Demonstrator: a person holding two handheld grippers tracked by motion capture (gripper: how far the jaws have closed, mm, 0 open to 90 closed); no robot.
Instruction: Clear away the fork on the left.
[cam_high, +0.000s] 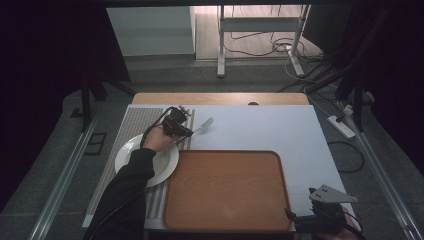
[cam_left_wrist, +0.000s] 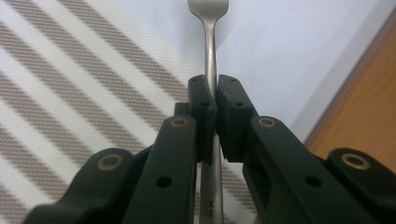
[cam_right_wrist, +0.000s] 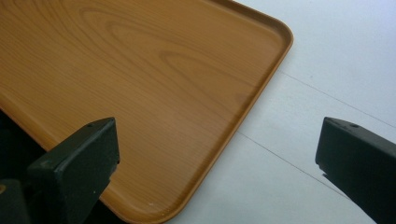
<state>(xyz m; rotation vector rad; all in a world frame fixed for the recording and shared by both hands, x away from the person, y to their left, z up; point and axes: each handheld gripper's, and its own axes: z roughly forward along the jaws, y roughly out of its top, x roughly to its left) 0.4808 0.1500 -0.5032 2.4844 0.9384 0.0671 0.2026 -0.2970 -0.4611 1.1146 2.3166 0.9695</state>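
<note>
Camera layout: one fixed overhead, two gripper-mounted.
High view looks forward and down over the whole table (cam_high: 260, 125). Left gripper view sits close above the striped mat (cam_left_wrist: 70, 93); right gripper view looks closely down on the wooden tray (cam_right_wrist: 140, 84), shared with the high view.

Fork (cam_left_wrist: 208, 28) tines cut off by top edge; handle end hidden between jaws.

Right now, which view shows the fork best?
Left gripper view: the fork runs up between the shut left gripper, handle clamped, tine base visible. High view shows it small and pale beyond the hand. Right gripper view looks at the tray.
</note>
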